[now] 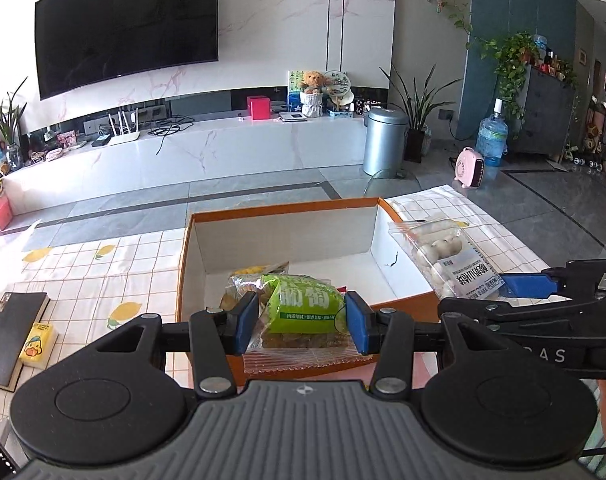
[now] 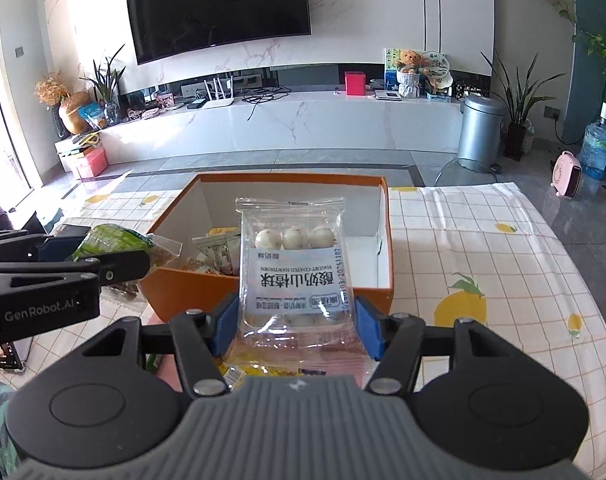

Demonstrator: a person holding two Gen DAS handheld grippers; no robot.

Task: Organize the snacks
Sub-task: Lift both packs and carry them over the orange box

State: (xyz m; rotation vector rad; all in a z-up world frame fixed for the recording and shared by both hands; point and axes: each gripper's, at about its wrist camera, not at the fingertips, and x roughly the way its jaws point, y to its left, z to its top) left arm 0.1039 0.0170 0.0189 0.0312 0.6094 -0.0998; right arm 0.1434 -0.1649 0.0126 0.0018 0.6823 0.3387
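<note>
My left gripper [image 1: 303,322] is shut on a green-labelled snack pack [image 1: 305,304], held above the near wall of an orange box [image 1: 403,308] with a white inside. My right gripper [image 2: 297,326] is shut on a clear bag of white yogurt hawthorn balls [image 2: 293,268], held upright in front of the same orange box [image 2: 191,292]. Two or three snack packs [image 1: 259,272] lie on the box floor at its near left. In the left wrist view the hawthorn bag [image 1: 443,258] and right gripper sit to the right; in the right wrist view the green pack [image 2: 115,242] is at left.
The box stands on a table under a checked lemon-print cloth [image 2: 483,264]. A black notebook [image 1: 11,332] and a yellow duck-print pack [image 1: 39,344] lie at the table's left. More wrapped snacks [image 2: 263,370] lie under the right gripper. Beyond are floor, a TV bench and a metal bin [image 1: 383,140].
</note>
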